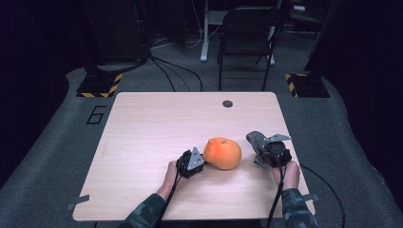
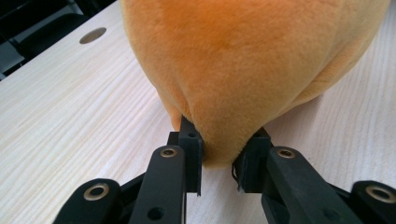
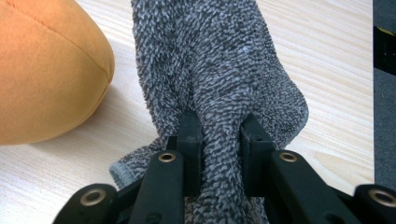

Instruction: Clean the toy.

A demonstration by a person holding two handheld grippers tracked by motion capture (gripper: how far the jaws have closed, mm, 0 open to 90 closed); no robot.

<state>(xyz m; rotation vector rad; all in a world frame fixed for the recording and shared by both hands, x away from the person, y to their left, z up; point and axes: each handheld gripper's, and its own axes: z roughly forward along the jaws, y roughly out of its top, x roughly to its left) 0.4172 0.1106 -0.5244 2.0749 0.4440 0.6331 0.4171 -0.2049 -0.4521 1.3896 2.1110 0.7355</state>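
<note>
Both grasps done, lift or placing left. Left gripper (image 2: 217,156) pinches orange plush toy (image 2: 243,60) between its fingers; right gripper (image 3: 219,140) clamps grey terry sock (image 3: 210,70) on table (image 1: 142,142).

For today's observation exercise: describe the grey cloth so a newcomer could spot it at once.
Start at the pale wooden table and go to its near right edge. There the right gripper pinches a fuzzy dark-grey cloth, bunched and standing up. Its neighbour, the plush toy, is smooth, round and orange.

The plush toy (image 1: 222,153) lies on the table (image 1: 142,137), left of the sock (image 1: 256,141).
</note>
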